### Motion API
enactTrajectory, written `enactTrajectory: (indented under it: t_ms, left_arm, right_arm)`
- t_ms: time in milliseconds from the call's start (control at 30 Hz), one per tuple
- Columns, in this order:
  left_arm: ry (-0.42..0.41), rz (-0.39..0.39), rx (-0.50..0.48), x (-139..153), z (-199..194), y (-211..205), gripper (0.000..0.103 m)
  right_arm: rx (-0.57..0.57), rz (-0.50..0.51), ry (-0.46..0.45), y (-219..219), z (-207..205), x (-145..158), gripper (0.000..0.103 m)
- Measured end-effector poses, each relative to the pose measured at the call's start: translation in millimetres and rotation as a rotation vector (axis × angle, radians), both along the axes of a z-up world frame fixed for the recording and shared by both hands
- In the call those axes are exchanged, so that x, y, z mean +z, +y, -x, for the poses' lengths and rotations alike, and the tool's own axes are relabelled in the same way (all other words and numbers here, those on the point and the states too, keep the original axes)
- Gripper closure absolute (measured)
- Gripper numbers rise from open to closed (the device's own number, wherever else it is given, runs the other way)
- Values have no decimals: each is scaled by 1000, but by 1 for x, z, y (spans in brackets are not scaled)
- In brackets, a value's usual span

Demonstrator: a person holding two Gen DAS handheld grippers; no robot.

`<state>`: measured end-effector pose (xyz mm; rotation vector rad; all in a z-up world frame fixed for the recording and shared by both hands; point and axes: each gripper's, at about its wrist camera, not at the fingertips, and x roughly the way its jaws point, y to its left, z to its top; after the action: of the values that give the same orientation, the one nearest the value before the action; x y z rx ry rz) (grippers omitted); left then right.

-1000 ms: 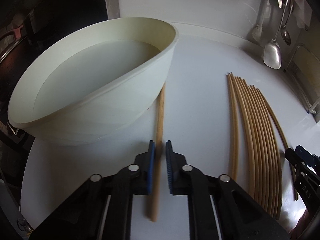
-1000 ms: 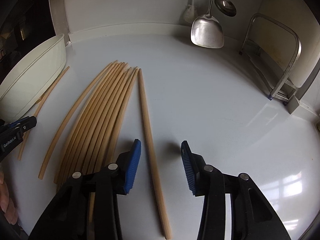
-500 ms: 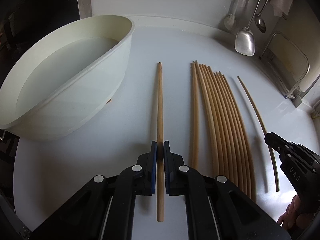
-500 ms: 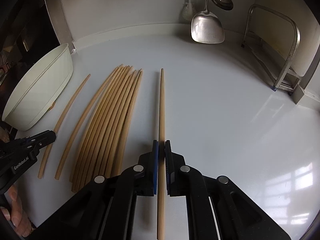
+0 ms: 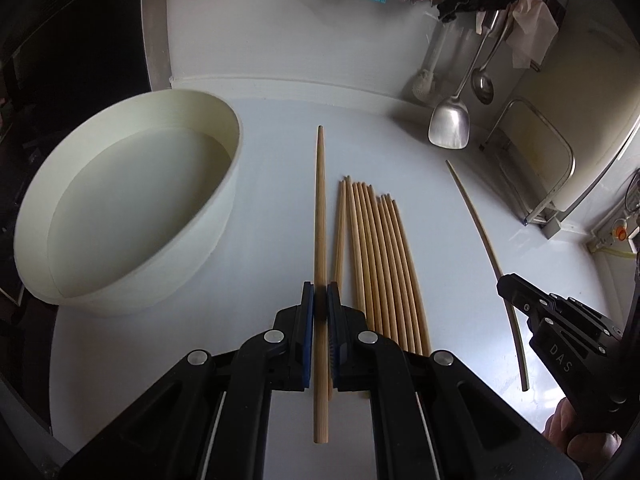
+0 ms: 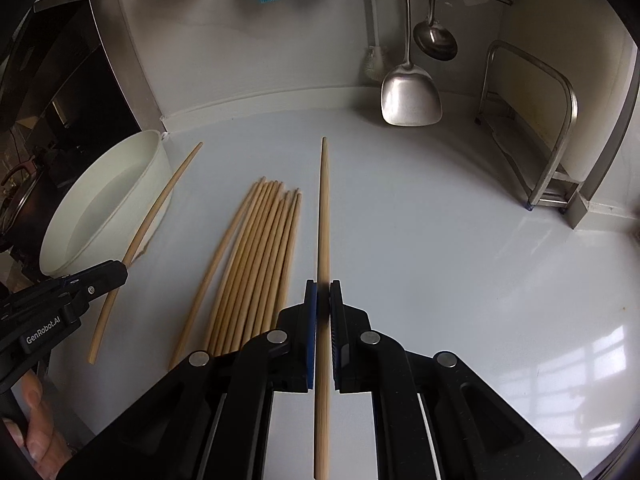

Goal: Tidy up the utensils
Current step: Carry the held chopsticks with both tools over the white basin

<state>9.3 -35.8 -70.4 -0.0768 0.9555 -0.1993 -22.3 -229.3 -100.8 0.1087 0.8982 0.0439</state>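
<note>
- Since 0.5 s ago, both clamped sticks have come up off the counter: the left-hand stick now sits higher over the surface, and its tip reaches past the far ends of the row.
- Left gripper [image 5: 321, 304]: blue-padded jaws closed tight on a long tan wooden chopstick [image 5: 320, 216], gripped partway along its length; butt end sticks out behind the pads, tapered tip points away toward the back wall.
- Right gripper [image 6: 323, 300]: jaws likewise pinched shut on a second tan wooden chopstick [image 6: 323, 216], same orientation, tip toward the hanging tools.
- Row of loose tan wooden chopsticks [image 5: 380, 264] lies flat on the glossy white countertop [image 5: 440, 248], roughly parallel, between the two held sticks. In the left wrist view the held stick runs just beside the row's left edge; whether it touches cannot be told.
- Large cream round plastic basin [image 5: 132, 200] stands on the counter left of the row, holding clear water.
- Steel spatula [image 6: 411, 96] and steel ladle [image 6: 435, 42] hang against the back wall.
- Bent metal rack [image 6: 552, 144] stands at the right corner.
</note>
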Motion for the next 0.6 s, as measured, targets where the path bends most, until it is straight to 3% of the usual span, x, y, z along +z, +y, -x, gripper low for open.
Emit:
enactTrajectory:
  t_ms: [300,433,600]
  left_arm:
    - [-70,-44,132,57,-17,76,96]
    - [-52,-70,161,57,-37,121,96]
    - [8,-94,154,37,-68,168,96]
  right_arm:
    - [129,-39,-60,66,-35,52,97]
    - [193,-52,-54,118,-63,59,97]
    - [248,-76,-12,184,-100,54,97]
